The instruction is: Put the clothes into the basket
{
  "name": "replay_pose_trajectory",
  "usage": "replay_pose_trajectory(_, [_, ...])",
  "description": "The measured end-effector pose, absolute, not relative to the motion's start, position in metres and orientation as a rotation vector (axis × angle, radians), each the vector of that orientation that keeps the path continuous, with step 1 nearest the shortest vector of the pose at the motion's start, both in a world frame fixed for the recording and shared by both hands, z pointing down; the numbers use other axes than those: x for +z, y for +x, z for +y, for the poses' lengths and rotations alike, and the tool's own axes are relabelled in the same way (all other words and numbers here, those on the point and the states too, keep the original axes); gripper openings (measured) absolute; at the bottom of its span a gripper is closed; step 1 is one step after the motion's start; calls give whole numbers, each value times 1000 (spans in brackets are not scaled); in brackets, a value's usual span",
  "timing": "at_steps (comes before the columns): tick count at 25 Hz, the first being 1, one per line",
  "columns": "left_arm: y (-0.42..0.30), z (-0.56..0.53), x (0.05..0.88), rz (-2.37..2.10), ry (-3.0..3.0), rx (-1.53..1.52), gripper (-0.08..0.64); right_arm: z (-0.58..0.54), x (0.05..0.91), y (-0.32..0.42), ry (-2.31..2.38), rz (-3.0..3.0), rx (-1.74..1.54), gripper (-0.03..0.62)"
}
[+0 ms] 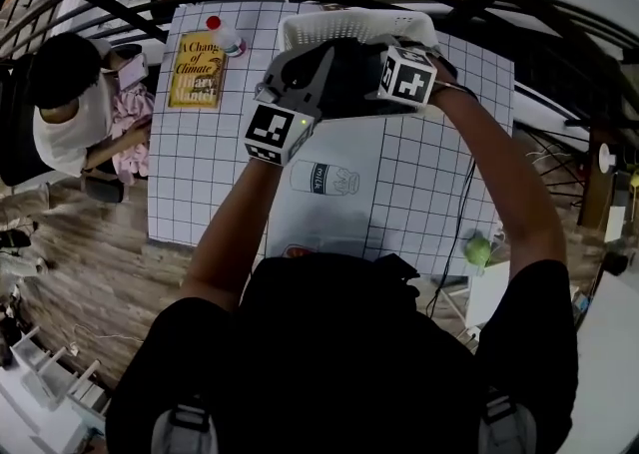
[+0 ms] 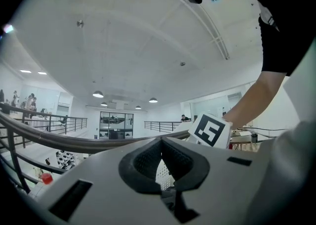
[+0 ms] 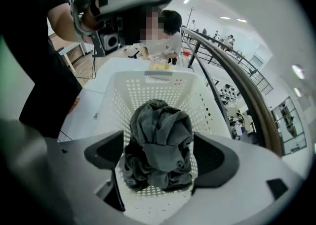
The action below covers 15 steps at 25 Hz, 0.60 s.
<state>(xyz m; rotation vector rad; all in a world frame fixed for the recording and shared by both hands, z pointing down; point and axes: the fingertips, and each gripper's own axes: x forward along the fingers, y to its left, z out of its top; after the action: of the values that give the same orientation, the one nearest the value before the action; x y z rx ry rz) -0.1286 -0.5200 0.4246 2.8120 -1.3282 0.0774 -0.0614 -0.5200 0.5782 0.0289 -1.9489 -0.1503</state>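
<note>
A white perforated basket (image 1: pixel 359 25) stands at the table's far edge. In the right gripper view, a crumpled grey garment (image 3: pixel 160 142) lies on the floor of the basket (image 3: pixel 163 83). My right gripper (image 3: pixel 158 137) hangs above it, pointing steeply down, jaws wide open and apart from the cloth. My left gripper (image 2: pixel 161 141) is held level beside it, its pads meeting at the tips with nothing between them. A bit of basket wall (image 2: pixel 163 172) shows below them. In the head view both marker cubes, left (image 1: pixel 278 133) and right (image 1: pixel 407 75), hover over the basket and hide its inside.
On the gridded table cover (image 1: pixel 200 183) lie a yellow book (image 1: pixel 195 68) and a red-capped bottle (image 1: pixel 222 38) at the far left. A seated person (image 1: pixel 70 103) is left of the table. A dark railing (image 3: pixel 247 85) runs behind the basket.
</note>
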Motion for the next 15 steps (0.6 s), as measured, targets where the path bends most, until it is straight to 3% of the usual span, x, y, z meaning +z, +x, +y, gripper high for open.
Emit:
replay_pose_trajectory(8, [-133, -461, 401, -1277, 2817, 48, 3, -463, 496, -67, 158, -2137, -144, 445])
replay_pose_trajectory(15, [-129, -392, 382, -1194, 2849, 9, 3, -396, 433, -78, 309, -2419, -68, 337])
